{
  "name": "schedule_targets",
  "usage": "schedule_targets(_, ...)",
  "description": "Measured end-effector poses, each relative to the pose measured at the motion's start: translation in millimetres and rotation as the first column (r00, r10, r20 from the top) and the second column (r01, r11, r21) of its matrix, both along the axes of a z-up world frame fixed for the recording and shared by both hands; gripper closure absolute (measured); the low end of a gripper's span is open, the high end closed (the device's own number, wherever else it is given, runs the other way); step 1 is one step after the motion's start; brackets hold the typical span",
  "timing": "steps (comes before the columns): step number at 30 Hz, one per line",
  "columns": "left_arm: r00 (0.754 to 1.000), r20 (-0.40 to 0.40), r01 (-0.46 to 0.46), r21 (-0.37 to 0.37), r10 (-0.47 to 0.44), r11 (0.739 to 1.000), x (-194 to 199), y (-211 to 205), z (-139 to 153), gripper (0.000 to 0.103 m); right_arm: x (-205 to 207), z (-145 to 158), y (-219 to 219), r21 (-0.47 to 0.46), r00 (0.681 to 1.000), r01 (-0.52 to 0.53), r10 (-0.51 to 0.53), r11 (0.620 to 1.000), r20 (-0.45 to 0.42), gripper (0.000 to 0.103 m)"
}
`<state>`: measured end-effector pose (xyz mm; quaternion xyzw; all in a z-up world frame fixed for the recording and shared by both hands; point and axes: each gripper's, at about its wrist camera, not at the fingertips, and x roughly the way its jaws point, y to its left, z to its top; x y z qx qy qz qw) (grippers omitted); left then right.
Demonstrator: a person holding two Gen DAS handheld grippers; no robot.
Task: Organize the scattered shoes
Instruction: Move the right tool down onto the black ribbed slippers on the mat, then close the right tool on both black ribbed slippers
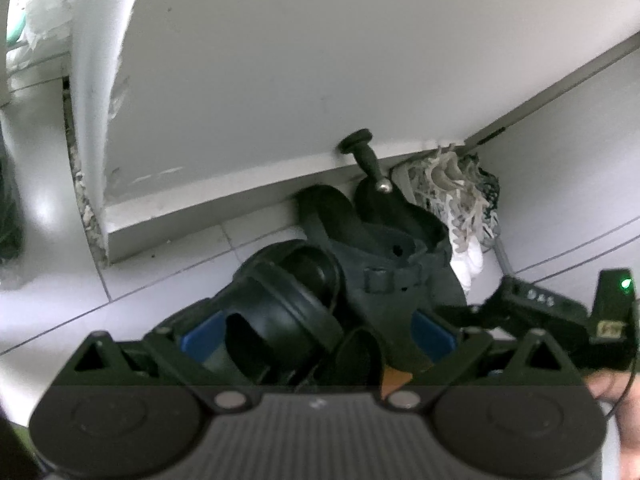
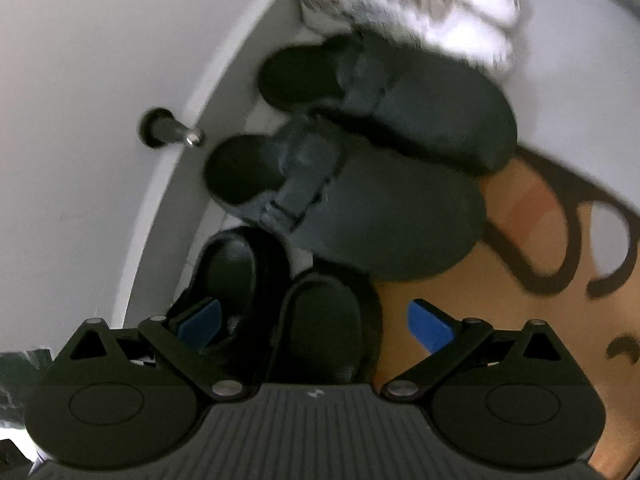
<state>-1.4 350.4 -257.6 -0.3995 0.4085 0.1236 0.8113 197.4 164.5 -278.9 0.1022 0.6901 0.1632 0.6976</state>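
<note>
Two hand-held tools work low over a pale tiled floor (image 1: 168,264), beside a white door (image 1: 280,80) fitted with a black doorstop (image 1: 366,156).

Seen from the left wrist, the left tool (image 1: 318,338) has its blue-padded fingers (image 1: 200,338) spread wide on either side of a black sandal (image 1: 288,300). The sandal lies between the pads, tilted, strap uppermost; whether the pads press on it cannot be told. At twelve o'clock from this tool, a dark grey clog (image 1: 392,264) sits just past the sandal, with a mop head (image 1: 452,196) at one o'clock in the corner. The right tool's body shows at three o'clock, with a green light.

Seen from the right wrist, the right tool (image 2: 316,320) is released, its blue pads (image 2: 430,324) wide apart and empty. Two black sandals (image 2: 320,320) lie side by side directly between and just ahead of its fingers, the left one against the left pad. At twelve o'clock, beyond them, two dark grey clogs (image 2: 380,216) lie side by side, touching, heels toward the door. An orange mat (image 2: 500,300) with black markings lies at two o'clock, partly under the clogs.
</note>
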Motion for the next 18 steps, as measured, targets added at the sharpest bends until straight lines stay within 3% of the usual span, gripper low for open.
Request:
schedule_targets(4,0.999,-0.029,-0.044,-0.023,0.043,0.999,-3,7,-7,0.003,-4,-13,6,-0.009,1.0,-0.001,0.001,1.0,-0.018,0.007)
schedule_targets(6,0.997,-0.043,-0.063,-0.034,0.061,0.997,-4,10,-10,0.003,-5,-19,12,0.0,0.999,-0.019,0.019,1.0,-0.041,0.027)
schedule_targets(10,0.993,-0.055,-0.109,-0.033,0.107,0.994,-7,18,-13,0.003,-13,-27,32,-0.035,0.993,-0.099,0.097,0.994,-0.064,0.033)
schedule_targets(14,0.987,-0.072,-0.148,-0.066,0.143,0.987,-9,27,-18,0.003,-17,-37,41,-0.036,0.989,-0.116,0.111,0.993,-0.1,0.044)
schedule_targets(18,0.983,-0.093,-0.167,-0.083,0.159,0.982,-9,30,-23,0.003,-17,-39,47,-0.004,0.988,-0.111,0.109,0.994,-0.112,0.045)
